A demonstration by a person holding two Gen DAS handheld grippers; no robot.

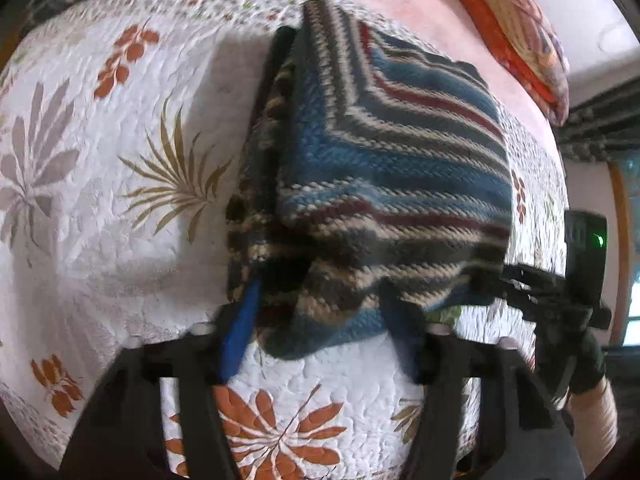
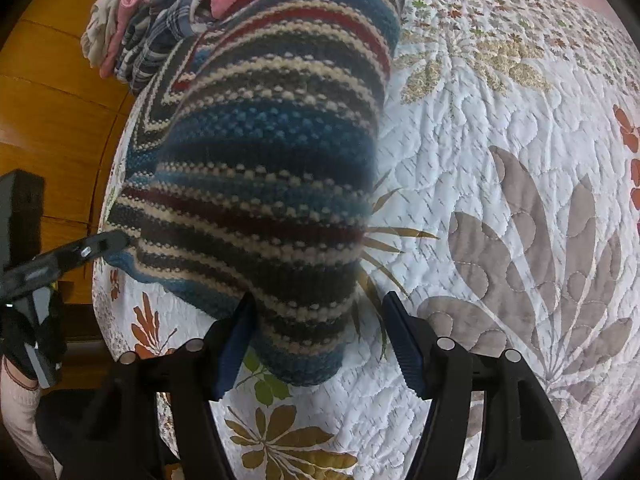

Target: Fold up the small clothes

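Note:
A folded striped knit garment (image 1: pixel 384 160), in blue, dark grey, cream and red, lies on the white floral quilt (image 1: pixel 120 160). My left gripper (image 1: pixel 320 332) is open, and the garment's near corner sits loosely between its blue pads. The right gripper (image 1: pixel 520 280) shows at the garment's right edge. In the right wrist view the same garment (image 2: pixel 260 168) fills the centre. My right gripper (image 2: pixel 320 340) is open around its near end, with the left pad (image 2: pixel 236 336) against the knit. The left gripper (image 2: pixel 92 248) touches the garment's left corner.
A pile of other clothes (image 2: pixel 160 28), pink and plaid, lies at the quilt's (image 2: pixel 500 140) far left by the wooden floor (image 2: pixel 52 120). Orange patterned pillows (image 1: pixel 516 36) sit at the far right. A gloved hand (image 1: pixel 580 364) holds the right gripper.

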